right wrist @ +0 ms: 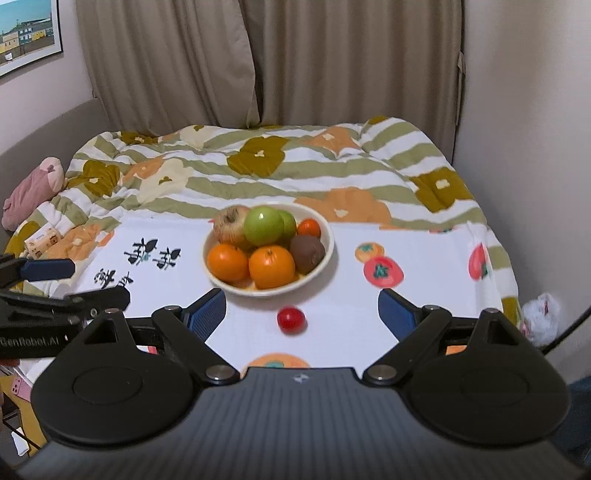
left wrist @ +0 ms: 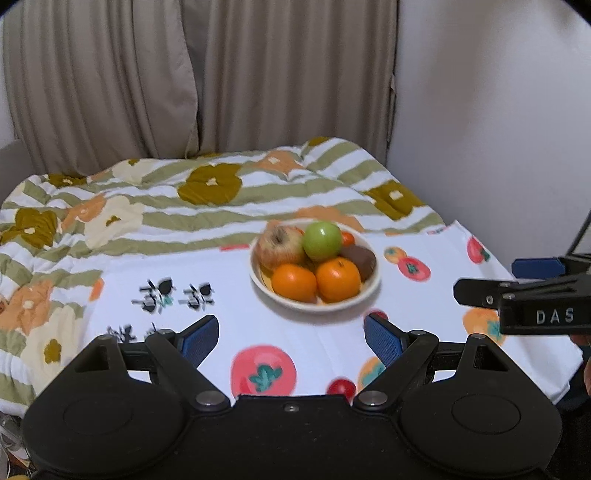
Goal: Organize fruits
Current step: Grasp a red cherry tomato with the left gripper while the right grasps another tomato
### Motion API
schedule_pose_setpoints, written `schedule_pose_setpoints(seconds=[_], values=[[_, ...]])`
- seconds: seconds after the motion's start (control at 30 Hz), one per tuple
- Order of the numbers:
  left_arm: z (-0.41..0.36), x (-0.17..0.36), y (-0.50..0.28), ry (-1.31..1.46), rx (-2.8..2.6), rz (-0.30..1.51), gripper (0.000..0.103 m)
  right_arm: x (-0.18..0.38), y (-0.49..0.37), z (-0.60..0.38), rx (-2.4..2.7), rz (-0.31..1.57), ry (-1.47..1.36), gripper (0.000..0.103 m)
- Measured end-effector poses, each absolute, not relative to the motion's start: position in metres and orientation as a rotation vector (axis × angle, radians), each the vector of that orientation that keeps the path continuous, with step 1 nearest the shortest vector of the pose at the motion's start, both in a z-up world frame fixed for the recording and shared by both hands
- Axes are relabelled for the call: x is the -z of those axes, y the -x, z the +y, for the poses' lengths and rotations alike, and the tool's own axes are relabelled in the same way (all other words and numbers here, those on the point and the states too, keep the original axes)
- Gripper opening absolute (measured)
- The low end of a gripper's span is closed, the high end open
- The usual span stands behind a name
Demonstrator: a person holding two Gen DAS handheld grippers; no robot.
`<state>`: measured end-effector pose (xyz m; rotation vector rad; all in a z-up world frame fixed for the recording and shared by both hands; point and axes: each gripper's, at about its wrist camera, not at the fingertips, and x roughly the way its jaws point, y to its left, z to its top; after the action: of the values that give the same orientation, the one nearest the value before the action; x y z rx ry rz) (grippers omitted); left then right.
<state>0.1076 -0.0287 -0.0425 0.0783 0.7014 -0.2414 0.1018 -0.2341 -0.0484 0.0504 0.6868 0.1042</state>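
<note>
Mid-frame, the bowl [right wrist: 325, 236] holds two oranges [right wrist: 271, 267] and two green apples [right wrist: 264, 226]; both claws, left gripper [left wrist: 291, 338] and right gripper [right wrist: 302, 314], gape empty.

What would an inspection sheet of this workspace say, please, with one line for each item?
Surface: white printed cloth spread over a striped floral quilt on a bed.
Job's things: cream bowl holding two oranges, a green apple, a reddish apple, a brown fruit and more behind; one small red fruit lies loose on the cloth in front of the bowl.
Clutter: pink plush and small carton on the quilt's left edge; white plastic bag beside the bed.
Grippers: left gripper and right gripper both open, holding nothing.
Cables: dark cable by the wall.
Surroundings: beige curtains, framed picture, pale walls.
</note>
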Motion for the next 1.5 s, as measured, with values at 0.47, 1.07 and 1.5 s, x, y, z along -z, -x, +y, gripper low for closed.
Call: schedule_pose_setpoints(seconds=[0.47,1.07,1.5], values=[[-0.075,0.119,-0.111,-0.131,0.205,0.814,0.076,0.111,-0.129,-0.252,-0.271,0.728,-0.001,0.103],[-0.099,0.168,-0.140,-0.086,0.135,0.946,0.040,0.168,-0.193,-0.247,-0.450,0.811,0.096,0.095],[-0.099,0.165,-0.141,-0.066,0.096,0.956,0.037,0.180,-0.214,-0.237,-0.499,0.838,0.125,0.074]])
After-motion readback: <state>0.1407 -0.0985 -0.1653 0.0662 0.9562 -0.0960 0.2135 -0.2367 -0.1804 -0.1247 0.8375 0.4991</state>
